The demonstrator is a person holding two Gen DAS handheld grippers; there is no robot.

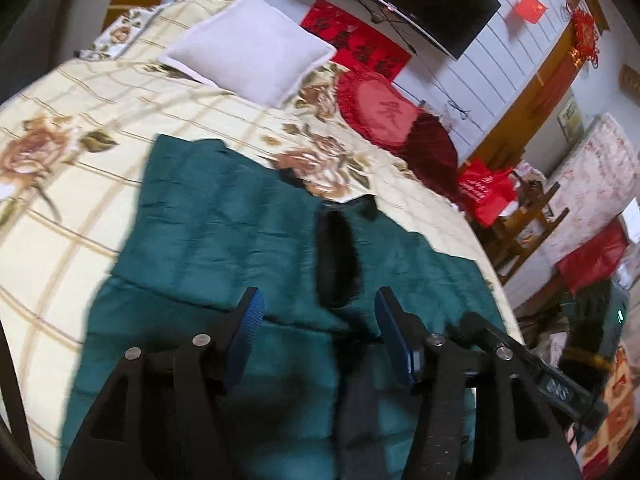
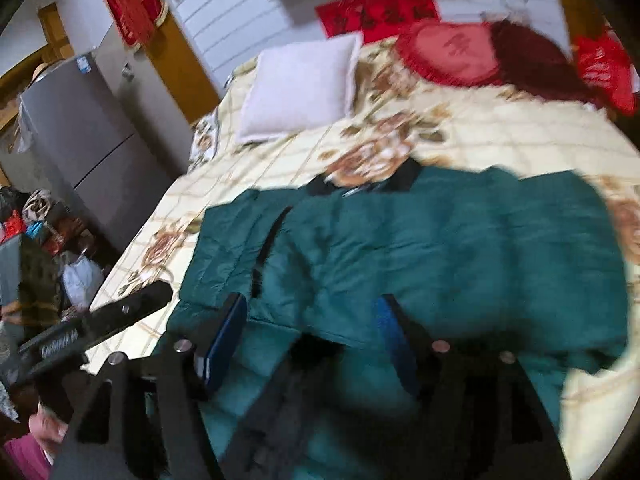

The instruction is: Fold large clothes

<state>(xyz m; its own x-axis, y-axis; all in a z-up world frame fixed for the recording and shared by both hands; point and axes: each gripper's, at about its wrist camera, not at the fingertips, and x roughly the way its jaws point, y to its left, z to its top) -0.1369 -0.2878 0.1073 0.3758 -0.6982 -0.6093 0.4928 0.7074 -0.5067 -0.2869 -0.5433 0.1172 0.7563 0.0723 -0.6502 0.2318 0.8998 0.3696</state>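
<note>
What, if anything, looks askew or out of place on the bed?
Nothing stands out. The green jacket lies partly folded on the floral bedspread; the white pillow and red cushion sit near the wall.

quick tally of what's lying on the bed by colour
green: 1, quilted jacket
white: 1, pillow
red: 1, round cushion
dark red: 1, cushion
total: 4
</note>
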